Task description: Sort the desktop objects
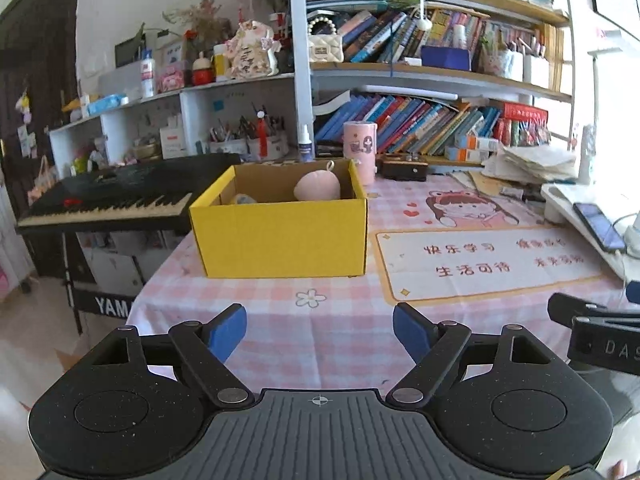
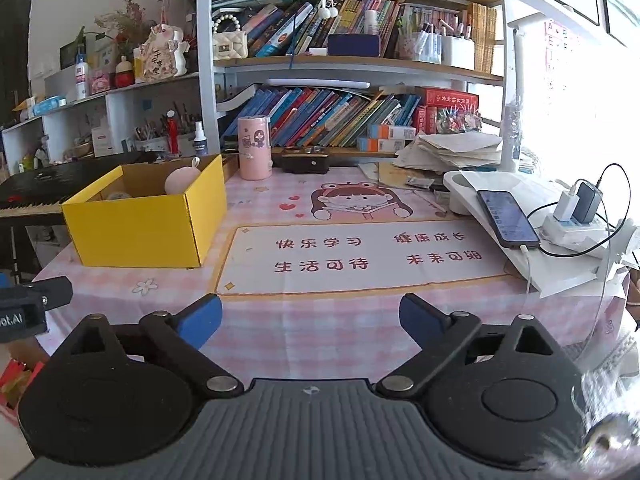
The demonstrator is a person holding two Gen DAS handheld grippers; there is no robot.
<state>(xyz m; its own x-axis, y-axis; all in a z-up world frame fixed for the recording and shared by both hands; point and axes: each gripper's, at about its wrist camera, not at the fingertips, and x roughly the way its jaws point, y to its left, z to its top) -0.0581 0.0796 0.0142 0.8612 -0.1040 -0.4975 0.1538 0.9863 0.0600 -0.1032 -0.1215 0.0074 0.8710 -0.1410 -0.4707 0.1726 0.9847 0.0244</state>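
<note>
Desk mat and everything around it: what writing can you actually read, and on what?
"快乐学习", "健康成长", "生活可待", "未来可期": desk mat.
"YAMA", cut off: keyboard stand panel.
"DAS", cut off: right gripper's body, left wrist view.
Book spines, pink tumbler, phone screen: too small or blurred.

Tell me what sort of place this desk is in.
Most likely a child's study corner in a home: crowded shelves of books behind the desk, a pink cartoon desk mat on a checked tablecloth, and an electronic keyboard standing beside it.
</note>
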